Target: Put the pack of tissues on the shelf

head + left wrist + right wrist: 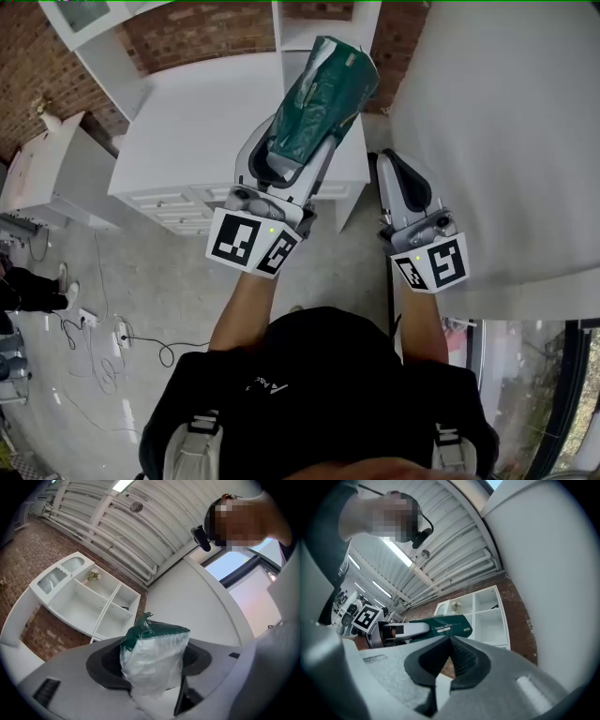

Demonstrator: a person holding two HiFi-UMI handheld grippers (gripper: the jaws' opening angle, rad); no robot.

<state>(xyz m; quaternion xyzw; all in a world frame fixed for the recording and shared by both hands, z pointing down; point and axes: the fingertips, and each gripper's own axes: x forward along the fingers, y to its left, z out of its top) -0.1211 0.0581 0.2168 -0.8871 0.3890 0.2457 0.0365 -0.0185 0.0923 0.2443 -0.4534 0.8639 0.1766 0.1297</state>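
The pack of tissues [328, 89] is green with a clear plastic end, and my left gripper [302, 155] is shut on it, holding it up in the air and tilted toward the white shelf unit [202, 112]. In the left gripper view the pack [157, 641] sits between the dark pads [103, 665] of the left gripper [151, 662]. The open compartments of the shelf [89, 604] lie beyond it. My right gripper [392, 169] hangs to the right of the pack, shut and empty. In its own view the right gripper [450, 641] shows closed jaws, with the pack [445, 626] and the shelf [487, 616] behind.
A broad white wall [506, 141] rises close on the right. A small white table [47, 169] stands at the left by the brick wall. Cables and a power strip [122, 330] lie on the floor. A person's legs [28, 286] show at the left edge.
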